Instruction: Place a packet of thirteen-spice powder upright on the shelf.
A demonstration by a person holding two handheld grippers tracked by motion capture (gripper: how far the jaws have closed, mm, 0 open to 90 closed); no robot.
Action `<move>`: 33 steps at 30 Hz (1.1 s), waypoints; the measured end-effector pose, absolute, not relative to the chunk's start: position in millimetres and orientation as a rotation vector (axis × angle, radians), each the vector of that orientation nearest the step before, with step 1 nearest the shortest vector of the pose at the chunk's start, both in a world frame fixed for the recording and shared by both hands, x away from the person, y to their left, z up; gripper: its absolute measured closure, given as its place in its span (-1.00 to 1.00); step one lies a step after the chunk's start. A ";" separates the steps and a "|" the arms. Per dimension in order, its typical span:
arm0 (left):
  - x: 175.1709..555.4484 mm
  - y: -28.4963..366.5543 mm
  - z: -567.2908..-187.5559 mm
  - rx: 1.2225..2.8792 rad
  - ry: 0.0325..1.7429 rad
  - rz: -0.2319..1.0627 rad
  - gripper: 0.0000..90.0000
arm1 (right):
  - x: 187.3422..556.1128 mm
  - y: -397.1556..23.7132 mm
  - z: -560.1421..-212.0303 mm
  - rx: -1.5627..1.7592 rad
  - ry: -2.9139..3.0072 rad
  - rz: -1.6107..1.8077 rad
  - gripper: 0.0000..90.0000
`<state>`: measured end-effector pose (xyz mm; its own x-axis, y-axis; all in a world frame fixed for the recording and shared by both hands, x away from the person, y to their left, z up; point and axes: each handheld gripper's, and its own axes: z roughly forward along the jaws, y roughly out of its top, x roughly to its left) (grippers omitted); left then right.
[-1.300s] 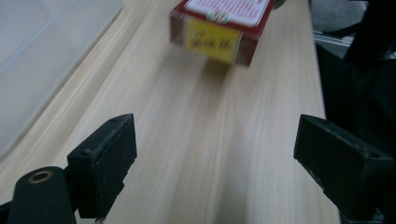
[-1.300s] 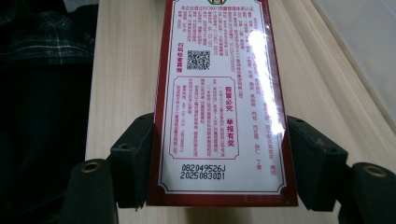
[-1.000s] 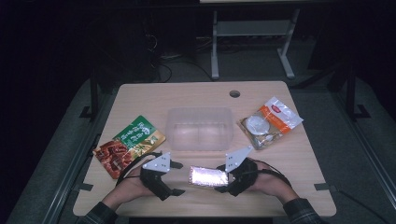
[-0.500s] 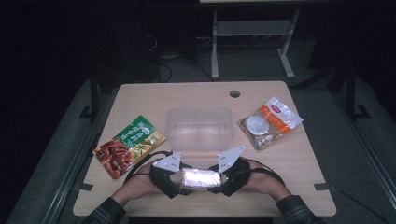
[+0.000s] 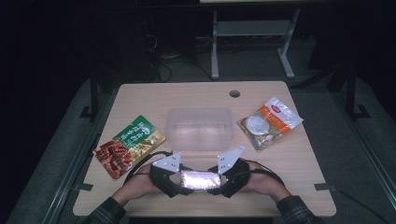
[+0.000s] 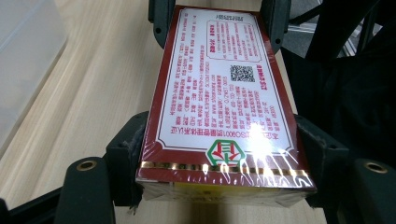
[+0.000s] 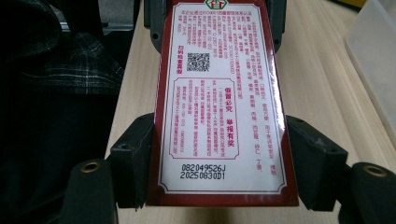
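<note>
So both grippers are on the same thing right now: a flat shrink-wrapped box (image 5: 200,179) with a dark red border and a white label panel full of red print, plus a QR code. It sits near the front edge of the table (image 5: 140,98), roughly in the middle, lengthwise between the two hands. The left gripper (image 5: 173,179) has one short end of the box and the right gripper (image 5: 226,179) has the other. In the left gripper view the box (image 6: 219,107) runs straight out between the black jaws, and the pads (image 6: 127,161) sit tight against its long sides; those jaws have just been closing in on it, with the box between them. In the right gripper view it's the same deal from the other end, box (image 7: 219,107) wedged between the jaws, pads (image 7: 135,158) pressing on both sides, jaws about as far apart as the box is wide. Whether the box is lifted off the wood or resting on it, I can't tell. Just behind it, about mid-table, is a clear plastic tub (image 5: 200,128). Near the left edge lies a green and red snack pouch (image 5: 128,145), and toward the right edge there's a clear bag (image 5: 270,122) with an orange label.
</note>
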<state>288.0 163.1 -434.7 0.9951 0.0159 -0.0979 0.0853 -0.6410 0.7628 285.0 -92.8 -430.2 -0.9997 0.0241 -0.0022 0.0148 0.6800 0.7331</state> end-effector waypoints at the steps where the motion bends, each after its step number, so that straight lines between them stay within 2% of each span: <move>1: 288.2 163.1 -434.8 2.264 0.071 -0.107 -0.32 | 285.3 -92.9 -430.1 0.031 2.868 1.253 -0.30; 6: 287.3 161.5 -432.0 2.268 0.076 -0.100 -0.30 | 287.8 -94.8 -431.9 0.060 2.890 1.283 -0.33; 12: 289.8 166.6 -429.7 2.272 0.092 -0.076 -0.30 | 291.5 -106.0 -433.1 0.165 2.882 1.269 -0.50; 33: 302.4 179.3 -415.7 2.281 0.144 -0.078 -0.30 | 265.2 -164.2 -446.0 0.691 2.732 1.141 -0.53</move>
